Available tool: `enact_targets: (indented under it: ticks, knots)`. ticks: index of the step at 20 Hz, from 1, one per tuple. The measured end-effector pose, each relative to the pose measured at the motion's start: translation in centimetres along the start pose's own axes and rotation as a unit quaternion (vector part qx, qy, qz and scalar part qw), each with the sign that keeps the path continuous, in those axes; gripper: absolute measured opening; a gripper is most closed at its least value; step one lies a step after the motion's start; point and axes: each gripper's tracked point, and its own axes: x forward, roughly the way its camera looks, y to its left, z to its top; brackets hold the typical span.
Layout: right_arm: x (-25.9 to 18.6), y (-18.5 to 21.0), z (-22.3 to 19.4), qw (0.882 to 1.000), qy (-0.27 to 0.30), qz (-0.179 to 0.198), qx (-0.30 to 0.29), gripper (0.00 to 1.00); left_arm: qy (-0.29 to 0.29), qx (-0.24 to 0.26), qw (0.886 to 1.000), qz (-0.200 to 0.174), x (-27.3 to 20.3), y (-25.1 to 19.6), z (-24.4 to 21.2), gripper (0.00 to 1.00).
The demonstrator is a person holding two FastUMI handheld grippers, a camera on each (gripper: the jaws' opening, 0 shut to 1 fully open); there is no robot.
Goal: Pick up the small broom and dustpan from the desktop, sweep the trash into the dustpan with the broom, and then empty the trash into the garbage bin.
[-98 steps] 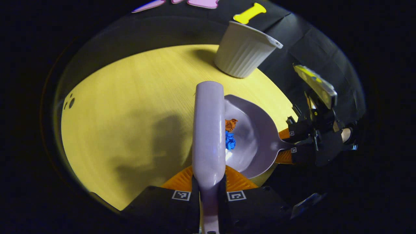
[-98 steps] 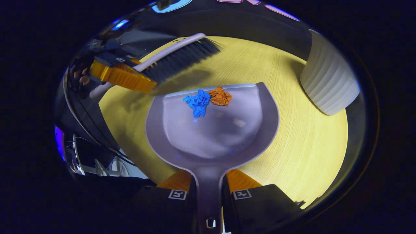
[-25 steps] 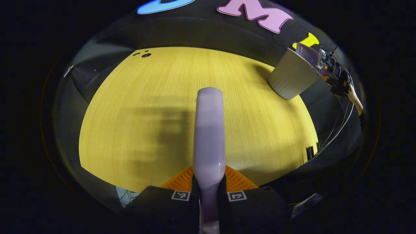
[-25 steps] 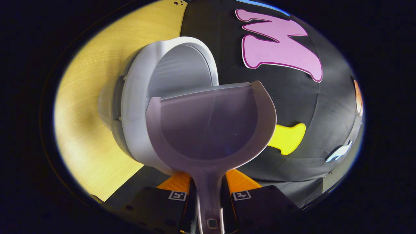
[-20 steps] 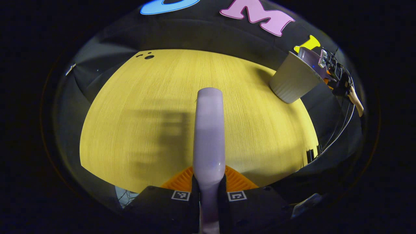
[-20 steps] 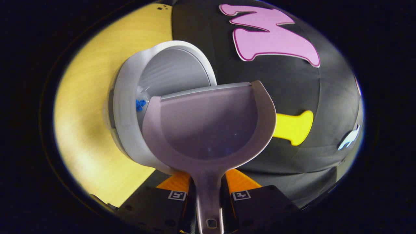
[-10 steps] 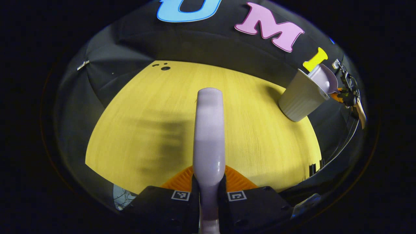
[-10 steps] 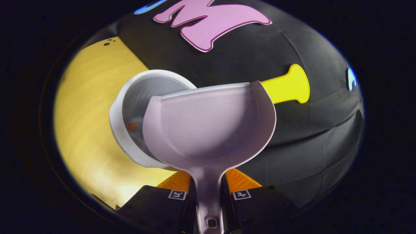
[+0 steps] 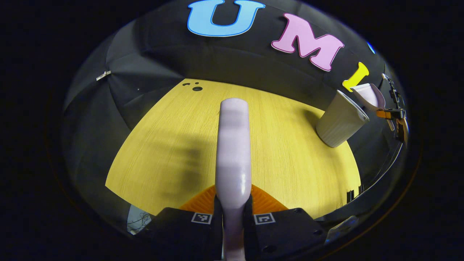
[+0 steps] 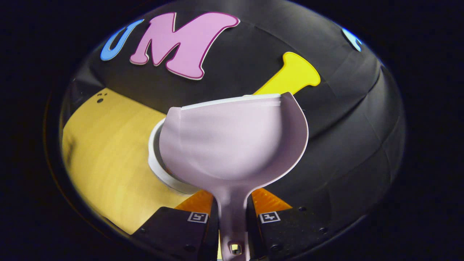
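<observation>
My left gripper (image 9: 233, 214) is shut on the handle of the small broom (image 9: 233, 145), whose pale back runs up the middle of the left gripper view above the yellow desktop (image 9: 170, 145). My right gripper (image 10: 233, 214) is shut on the handle of the lilac dustpan (image 10: 235, 141), whose scoop is bare inside. The dustpan hangs over the white ribbed garbage bin (image 10: 155, 159) and covers most of its mouth, so the trash is hidden. In the left gripper view the bin (image 9: 340, 119) stands far right with the dustpan (image 9: 370, 96) and right gripper (image 9: 393, 115) above its rim.
The bin stands at the desktop's (image 10: 105, 145) far right corner, close to the black cloth wall (image 10: 344, 127). Small dark holes (image 9: 194, 87) mark the table's far left corner. Cables hang past the table's right edge (image 9: 359, 181).
The blue and orange scraps, in the dustpan 4.9 s ago, showed inside the bin a second ago. The dustpan has since tipped back up over the bin. The broom has lifted slightly.
</observation>
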Motion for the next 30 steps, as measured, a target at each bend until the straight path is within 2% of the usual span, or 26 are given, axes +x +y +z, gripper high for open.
enact_targets:
  ticks: [1, 2, 3, 5, 6, 7, 9, 10, 14, 15, 16, 19, 20, 21, 24, 26, 30]
  knots:
    - [-0.2, 0.1, 0.4, 1.0, -0.006, 0.001, 0.009, 0.36, -0.001, 0.005, 1.0, -0.002, 0.0, -0.1, 0.0, 0.27]
    - [-0.3, 0.3, 0.8, 1.0, -0.012, 0.004, 0.015, 0.32, -0.001, 0.009, 1.0, -0.004, 0.0, -0.1, 0.0, 0.28]
    - [-0.4, 0.9, 1.2, 0.999, -0.022, 0.012, 0.026, 0.34, -0.003, 0.014, 1.0, -0.007, 0.0, -0.2, 0.1, 0.27]
    - [-0.8, 1.9, 2.0, 0.998, -0.037, 0.034, 0.048, 0.36, -0.006, 0.021, 1.0, -0.012, -0.1, -0.3, 0.3, 0.27]
    - [-1.2, 2.7, 2.5, 0.996, -0.045, 0.047, 0.059, 0.33, -0.008, 0.024, 1.0, -0.015, -0.1, -0.4, 0.4, 0.27]
    - [-1.5, 3.3, 3.0, 0.995, -0.051, 0.058, 0.069, 0.4, -0.01, 0.026, 0.999, -0.018, -0.1, -0.4, 0.5, 0.27]
    - [-2.4, 5.1, 3.9, 0.99, -0.063, 0.085, 0.091, 0.33, -0.014, 0.031, 0.999, -0.023, -0.1, -0.4, 0.5, 0.27]
    - [-2.9, 6.1, 4.2, 0.988, -0.067, 0.1, 0.099, 0.36, -0.015, 0.032, 0.999, -0.026, -0.1, -0.4, 0.5, 0.28]
    - [-5.7, 9.2, 4.4, 0.984, -0.08, 0.123, 0.098, 0.36, -0.013, 0.039, 0.999, -0.034, -0.1, -0.2, 0.2, 0.27]
    - [-6.3, 10.6, 4.2, 0.982, -0.08, 0.138, 0.102, 0.4, -0.012, 0.042, 0.998, -0.036, -0.1, -0.1, 0.1, 0.27]
    - [-6.7, 12.2, 3.9, 0.979, -0.075, 0.156, 0.105, 0.36, -0.01, 0.046, 0.998, -0.036, 0.1, 0.0, -0.4, 0.27]
    - [-7.0, 17.6, 1.3, 0.976, -0.045, 0.194, 0.083, 0.36, 0.004, 0.051, 0.998, -0.035, 0.6, 0.4, -1.7, 0.27]
    - [-6.9, 19.3, 0.2, 0.975, -0.035, 0.205, 0.078, 0.4, 0.008, 0.053, 0.998, -0.036, 0.8, 0.4, -1.9, 0.27]
    - [-6.7, 21.3, -1.0, 0.972, -0.022, 0.22, 0.078, 0.36, 0.013, 0.057, 0.998, -0.036, 1.0, 0.4, -2.2, 0.27]
    - [-6.4, 27.3, -5.5, 0.96, 0.03, 0.269, 0.077, 0.36, 0.041, 0.071, 0.996, -0.024, 2.3, 0.8, -3.4, 0.27]
    - [-5.6, 30.2, -9.0, 0.954, 0.069, 0.283, 0.07, 0.36, 0.059, 0.071, 0.995, -0.027, 3.3, 0.6, -3.9, 0.27]
    - [-3.2, 34.4, -15.6, 0.94, 0.139, 0.294, 0.101, 0.36, 0.092, 0.061, 0.994, -0.016, 6.0, 0.5, -4.6, 0.28]
